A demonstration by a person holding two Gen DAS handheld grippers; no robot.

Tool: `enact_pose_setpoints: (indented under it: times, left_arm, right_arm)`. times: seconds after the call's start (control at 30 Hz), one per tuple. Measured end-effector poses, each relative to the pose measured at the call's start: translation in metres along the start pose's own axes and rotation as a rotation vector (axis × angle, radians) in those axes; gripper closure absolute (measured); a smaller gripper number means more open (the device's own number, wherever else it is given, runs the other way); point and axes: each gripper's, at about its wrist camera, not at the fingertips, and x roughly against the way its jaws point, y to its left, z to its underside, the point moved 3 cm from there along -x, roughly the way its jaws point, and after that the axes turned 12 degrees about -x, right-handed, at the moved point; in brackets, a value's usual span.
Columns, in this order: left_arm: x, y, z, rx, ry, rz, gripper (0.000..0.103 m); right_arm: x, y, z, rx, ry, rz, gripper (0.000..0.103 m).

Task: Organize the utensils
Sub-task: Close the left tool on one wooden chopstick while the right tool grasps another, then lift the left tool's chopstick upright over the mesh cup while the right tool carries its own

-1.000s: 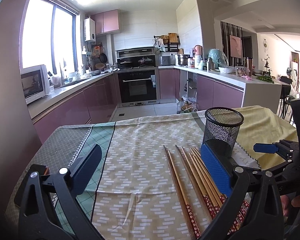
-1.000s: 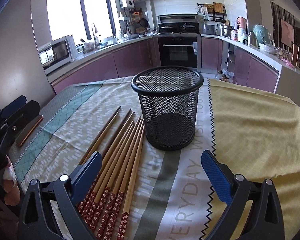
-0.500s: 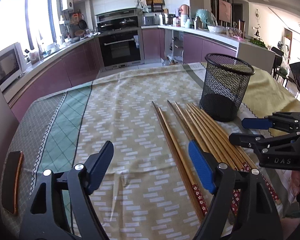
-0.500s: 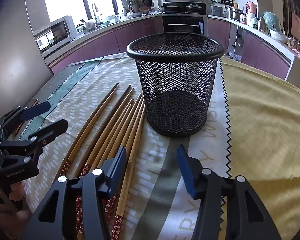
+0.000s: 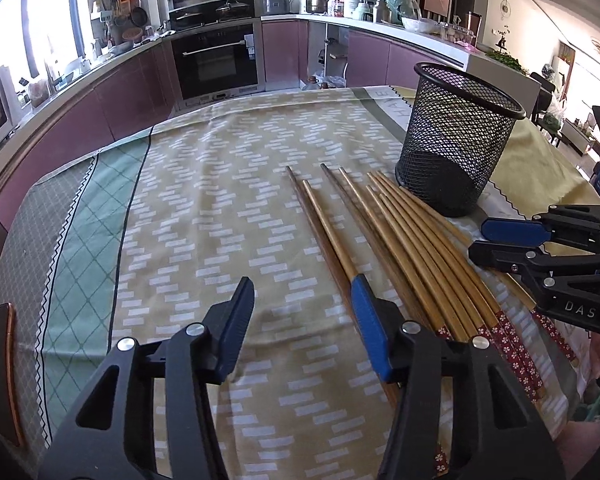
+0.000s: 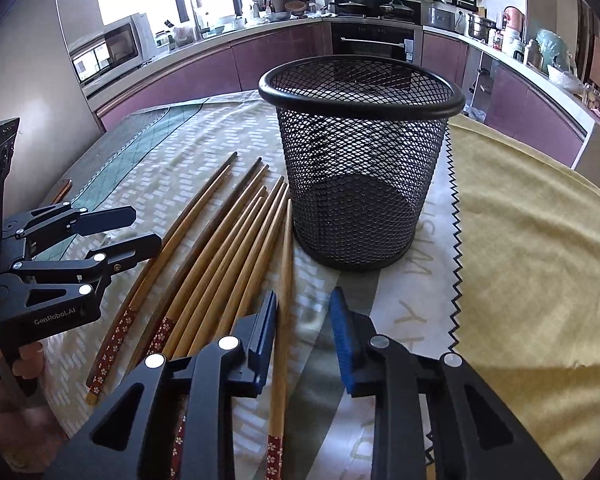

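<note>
Both grippers have dropped closer to the chopsticks [image 6: 236, 248] since 0.5 s ago. Left gripper [image 5: 300, 320]: jaws wide, nothing held, over the sticks farthest from the basket [image 6: 360, 160]. Right gripper [image 6: 304, 336]: jaws narrower, straddling the stick nearest the basket, not clamped. Sticks lie flat w/ tips beside the basket.

Chopsticks [image 5: 396, 232]: tan wood, dark red ends with small white flowers. Basket [image 6: 360, 152]: black wire mesh. Cloth [image 5: 204, 208]: beige with white dashes, green diamond-check band, grey stripe, yellow zigzag-edged panel. Gripper pads [image 5: 366, 316] blue, frames black.
</note>
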Motion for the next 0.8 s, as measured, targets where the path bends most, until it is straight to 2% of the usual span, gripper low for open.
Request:
enact_pose_setpoints:
  times: [0.1,0.2,0.3,0.4,0.47,0.53,0.8]
  left_arm:
    - [-0.003,-0.001,-0.003,-0.003,0.019,0.023,0.052]
    - [-0.007,-0.002,-0.006,-0.018,0.032,0.006,0.051]
    - [-0.014,0.000,-0.008,0.002,0.045,0.043,0.058]
    - [-0.017,-0.003,-0.012,-0.008,0.049,0.035,0.069]
    - [-0.017,-0.004,-0.014,0.001,0.050,0.057,0.084]
    - [-0.019,-0.003,-0.016,0.019,0.053,0.066,0.090]
    - [-0.002,0.004,-0.017,0.082,0.017,0.093,0.095]
  right_arm:
    - [-0.001,0.003,-0.001,0.003,0.003,-0.004,0.076]
    - [-0.003,0.005,-0.002,0.012,0.004,-0.002,0.077]
    - [-0.004,0.006,-0.002,0.024,0.003,0.006,0.080]
    - [-0.005,0.009,-0.003,0.029,0.010,-0.006,0.091]
    - [-0.005,0.010,-0.003,0.029,0.017,-0.025,0.097]
    - [-0.005,0.010,-0.004,0.024,0.016,-0.028,0.097]
    - [0.017,0.009,-0.007,-0.001,-0.028,-0.110,0.097]
